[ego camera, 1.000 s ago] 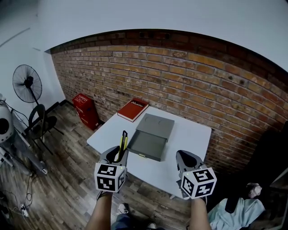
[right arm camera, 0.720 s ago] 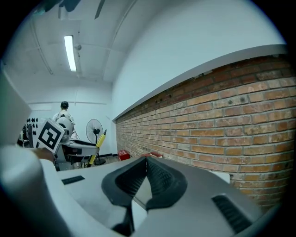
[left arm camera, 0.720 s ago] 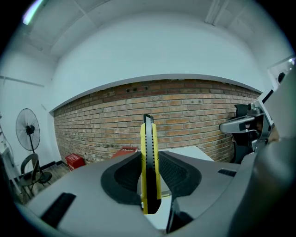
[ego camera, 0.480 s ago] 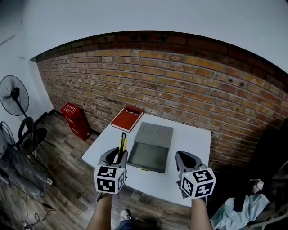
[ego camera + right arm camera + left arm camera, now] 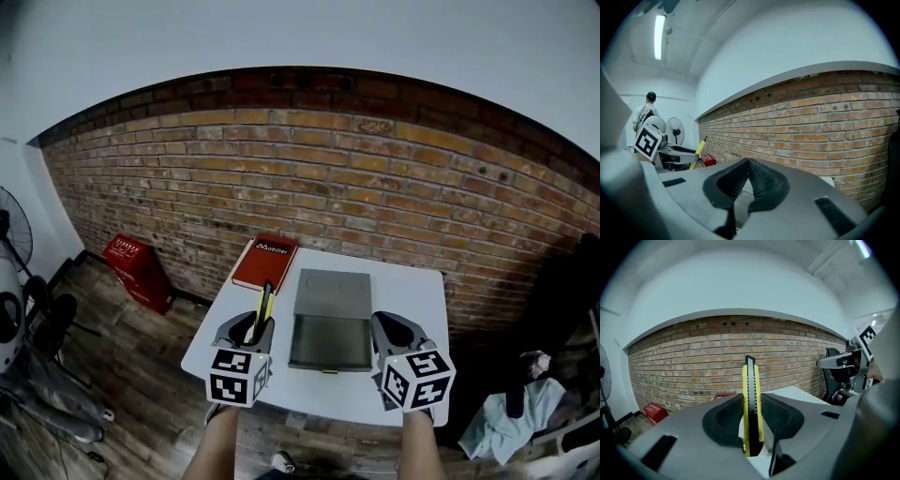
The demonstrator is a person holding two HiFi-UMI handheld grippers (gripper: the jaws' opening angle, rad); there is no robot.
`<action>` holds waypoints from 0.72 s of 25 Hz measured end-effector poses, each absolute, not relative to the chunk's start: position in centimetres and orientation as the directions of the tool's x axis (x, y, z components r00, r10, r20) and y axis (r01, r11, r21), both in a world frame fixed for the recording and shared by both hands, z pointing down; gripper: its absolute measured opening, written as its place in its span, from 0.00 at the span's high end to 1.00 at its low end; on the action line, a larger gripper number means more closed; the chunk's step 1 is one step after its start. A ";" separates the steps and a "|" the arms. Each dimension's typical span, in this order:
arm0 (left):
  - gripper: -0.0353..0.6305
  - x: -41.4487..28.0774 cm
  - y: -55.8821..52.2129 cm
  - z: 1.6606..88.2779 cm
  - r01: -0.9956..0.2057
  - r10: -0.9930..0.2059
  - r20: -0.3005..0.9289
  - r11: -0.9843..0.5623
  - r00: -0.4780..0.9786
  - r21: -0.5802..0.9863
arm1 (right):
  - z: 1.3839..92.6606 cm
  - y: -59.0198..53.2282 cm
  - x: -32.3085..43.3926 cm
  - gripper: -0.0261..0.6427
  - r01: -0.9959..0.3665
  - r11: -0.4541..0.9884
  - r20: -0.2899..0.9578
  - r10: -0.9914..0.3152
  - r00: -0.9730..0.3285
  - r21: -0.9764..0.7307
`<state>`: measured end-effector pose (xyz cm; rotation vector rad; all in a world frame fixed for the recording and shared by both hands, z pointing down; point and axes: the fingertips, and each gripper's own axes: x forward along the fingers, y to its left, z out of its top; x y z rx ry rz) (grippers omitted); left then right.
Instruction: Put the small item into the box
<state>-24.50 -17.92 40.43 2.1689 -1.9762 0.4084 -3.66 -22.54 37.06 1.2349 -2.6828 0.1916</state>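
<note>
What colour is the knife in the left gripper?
Yellow with a black centre strip, the knife shows best in the left gripper view.

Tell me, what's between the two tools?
The open grey box on the white table lies between the left tool, which grips a yellow cutter, and the right tool. The head view shows it.

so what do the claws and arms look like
The left claw and right claw are grey moulded shells with black ribbed pads, each carrying a white cube with black square markers. The forearms are bare; no sleeves or cables show.
</note>
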 end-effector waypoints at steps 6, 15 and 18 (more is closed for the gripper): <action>0.75 -27.2 -20.0 40.7 -0.984 -0.936 0.317 -0.174 0.153 -0.040 | 37.1 -22.4 -5.5 0.93 -0.812 0.583 0.224 -0.788 -0.573 -0.027; 0.75 -25.4 -23.2 41.6 -0.954 -0.907 0.320 -0.298 0.274 -0.026 | 37.5 -22.8 -3.1 0.93 -0.882 0.471 0.232 -0.857 -0.461 -0.016; 0.75 -24.4 -24.3 41.7 -0.947 -0.900 0.320 -0.321 0.296 -0.028 | 37.6 -23.4 -2.4 0.93 -0.890 0.455 0.232 -0.864 -0.446 -0.015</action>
